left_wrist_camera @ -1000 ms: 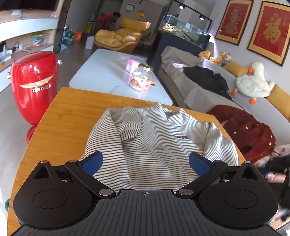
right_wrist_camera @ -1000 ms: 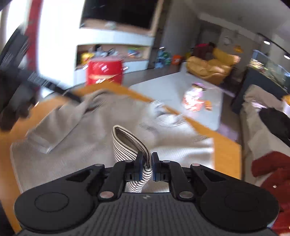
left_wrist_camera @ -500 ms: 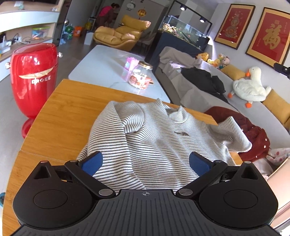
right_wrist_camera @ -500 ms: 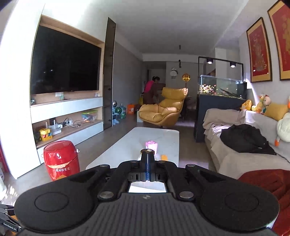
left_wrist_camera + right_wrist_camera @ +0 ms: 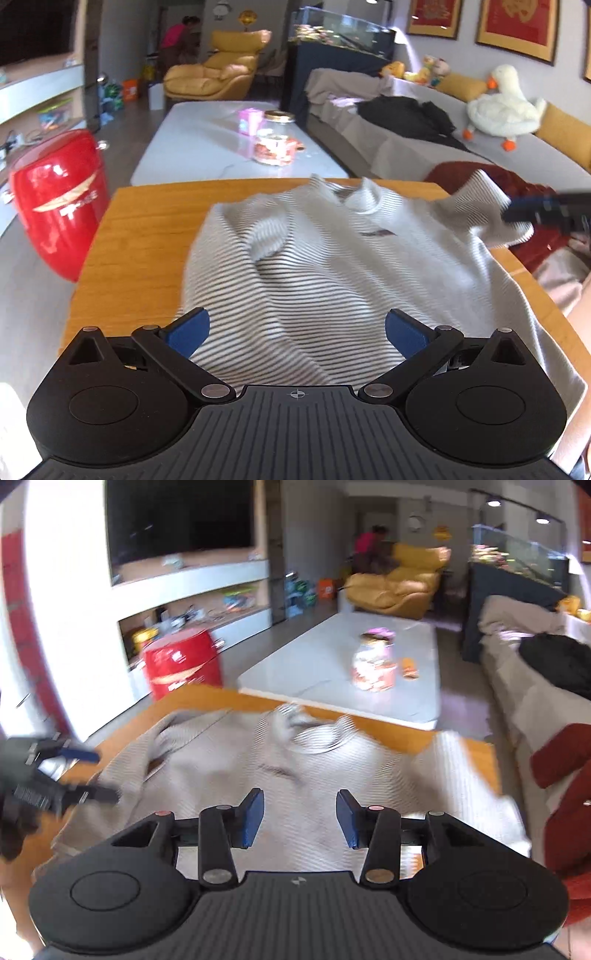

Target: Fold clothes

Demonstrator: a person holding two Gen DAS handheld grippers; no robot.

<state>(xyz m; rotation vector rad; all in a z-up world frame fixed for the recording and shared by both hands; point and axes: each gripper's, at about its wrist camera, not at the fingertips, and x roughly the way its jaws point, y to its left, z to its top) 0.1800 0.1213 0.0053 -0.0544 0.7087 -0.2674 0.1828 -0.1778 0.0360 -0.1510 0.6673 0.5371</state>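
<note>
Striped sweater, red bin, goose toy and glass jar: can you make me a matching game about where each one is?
Things:
1. striped sweater
2. red bin
3. goose toy
4. glass jar

Places:
A. on the grey sofa
B. on the white coffee table
C. spread on the wooden table
D. on the floor beside the wooden table

Pairs: 1-C, 2-D, 3-A, 4-B

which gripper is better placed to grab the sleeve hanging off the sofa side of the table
Probably the right. In the left wrist view the right gripper is right beside that sleeve, its jaws opening with nothing between them. The left gripper hangs open over the sweater's hem, far from it.
</note>
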